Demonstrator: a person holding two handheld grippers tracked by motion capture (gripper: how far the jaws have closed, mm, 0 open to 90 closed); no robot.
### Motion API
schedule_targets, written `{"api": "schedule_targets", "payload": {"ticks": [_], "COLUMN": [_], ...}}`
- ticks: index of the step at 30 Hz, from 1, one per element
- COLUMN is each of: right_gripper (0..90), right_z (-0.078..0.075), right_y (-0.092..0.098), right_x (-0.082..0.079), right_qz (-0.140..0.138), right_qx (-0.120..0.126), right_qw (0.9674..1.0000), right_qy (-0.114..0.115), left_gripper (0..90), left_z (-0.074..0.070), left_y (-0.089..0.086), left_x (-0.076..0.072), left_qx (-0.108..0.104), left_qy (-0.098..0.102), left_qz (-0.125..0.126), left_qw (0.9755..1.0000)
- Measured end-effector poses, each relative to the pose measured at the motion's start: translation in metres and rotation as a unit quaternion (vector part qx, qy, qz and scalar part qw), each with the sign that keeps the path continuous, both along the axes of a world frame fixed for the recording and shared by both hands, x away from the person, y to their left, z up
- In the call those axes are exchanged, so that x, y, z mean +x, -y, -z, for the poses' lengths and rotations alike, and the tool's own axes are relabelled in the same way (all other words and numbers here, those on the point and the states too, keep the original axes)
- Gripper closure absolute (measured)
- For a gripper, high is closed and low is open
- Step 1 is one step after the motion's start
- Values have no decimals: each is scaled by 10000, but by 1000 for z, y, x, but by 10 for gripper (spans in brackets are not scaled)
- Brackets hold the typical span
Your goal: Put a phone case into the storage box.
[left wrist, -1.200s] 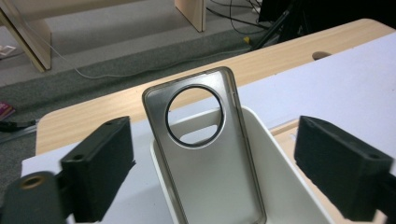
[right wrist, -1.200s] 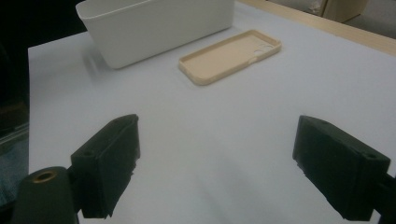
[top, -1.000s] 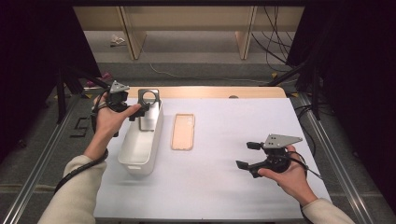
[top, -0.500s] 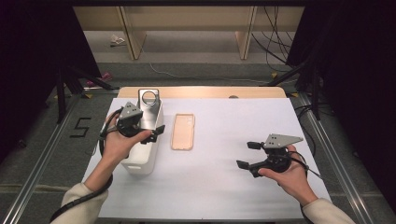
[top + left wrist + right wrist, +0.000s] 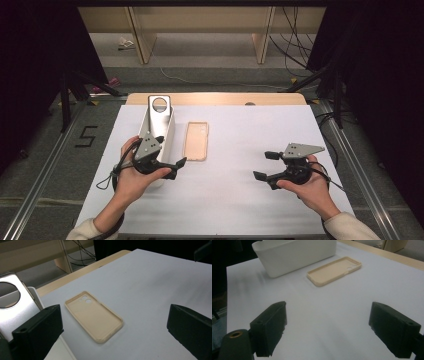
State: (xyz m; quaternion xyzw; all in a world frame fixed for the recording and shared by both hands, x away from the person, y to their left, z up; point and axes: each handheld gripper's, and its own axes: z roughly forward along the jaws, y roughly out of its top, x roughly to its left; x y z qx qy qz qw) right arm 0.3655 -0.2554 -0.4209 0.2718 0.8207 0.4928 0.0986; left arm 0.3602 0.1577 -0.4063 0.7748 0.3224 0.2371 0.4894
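The left gripper (image 5: 170,158) hovered with its jaws spread and empty over the near end of the white bin (image 5: 167,131), just beside the beige phone case (image 5: 196,141), which lay flat and open side up on the table (image 5: 240,210). The right gripper (image 5: 265,165), jaws likewise spread and empty, hung well apart from the case over bare white surface, with free room between the two grippers and toward the near edge. A "5" (image 5: 85,136) was marked on the floor left of the table.
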Motion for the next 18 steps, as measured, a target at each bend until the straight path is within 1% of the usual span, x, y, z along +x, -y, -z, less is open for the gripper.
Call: {"api": "schedule_targets", "payload": {"ticks": [4,6,10,18], "right_gripper": [156,156,157,157], "right_z": [0,0,0,0], "right_y": [-1,-1,0,1], "right_x": [1,1,1,1], "right_qz": [-10,-15,-6,1], "right_qx": [-10,-16,-7,12], "right_qw": [10000,10000,10000,10000], "right_qy": [4,10,2,12], "left_gripper": [0,0,0,0], "left_z": [4,5,6,8], "left_y": [0,1,4,4], "left_x": [-3,-4,-5,-4], "left_qx": [-65,-42,17,29], "left_qy": [9,39,31,-3], "left_qz": [3,24,85,61], "left_qw": [10000,10000,10000,10000]}}
